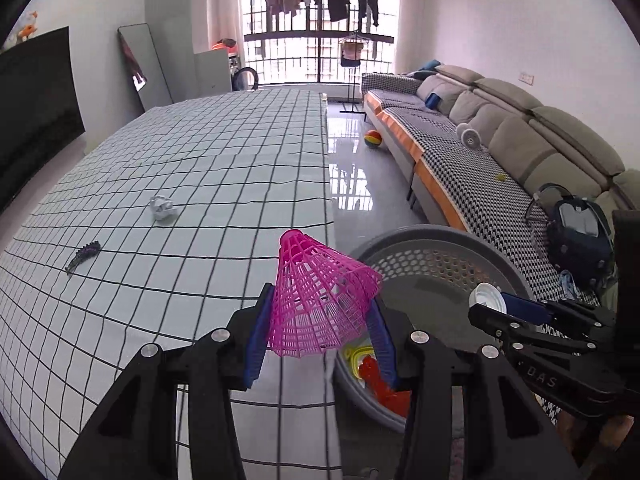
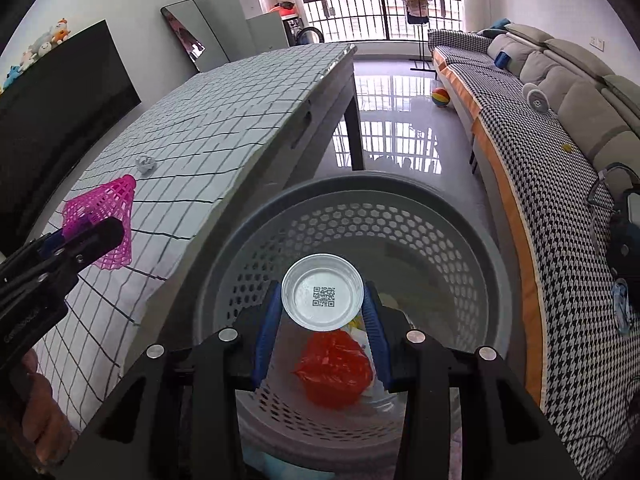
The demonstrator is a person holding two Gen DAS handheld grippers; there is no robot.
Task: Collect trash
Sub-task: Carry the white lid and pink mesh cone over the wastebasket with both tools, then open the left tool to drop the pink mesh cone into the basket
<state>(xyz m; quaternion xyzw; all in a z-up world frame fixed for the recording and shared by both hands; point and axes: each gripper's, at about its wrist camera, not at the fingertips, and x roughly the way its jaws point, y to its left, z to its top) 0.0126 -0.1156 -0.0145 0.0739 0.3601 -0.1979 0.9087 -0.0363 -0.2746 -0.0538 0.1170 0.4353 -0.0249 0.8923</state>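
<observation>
Checked-cloth table (image 1: 224, 152) bears a crumpled paper ball (image 1: 163, 207) and dark scrap (image 1: 83, 257)

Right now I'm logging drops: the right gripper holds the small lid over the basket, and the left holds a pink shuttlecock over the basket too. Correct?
Not quite. The left gripper holds the pink shuttlecock over the table edge, as the right wrist view shows. The right gripper does hold the lid over the basket.

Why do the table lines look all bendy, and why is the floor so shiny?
Left wrist view: the fisheye lens bows the checked tablecloth grid and darkens the corners; the pink shuttlecock looks sharp. Right wrist view: bright window light mirrors on the glossy floor, the basket rim curves, and the lid is sharp enough to show its square code.
</observation>
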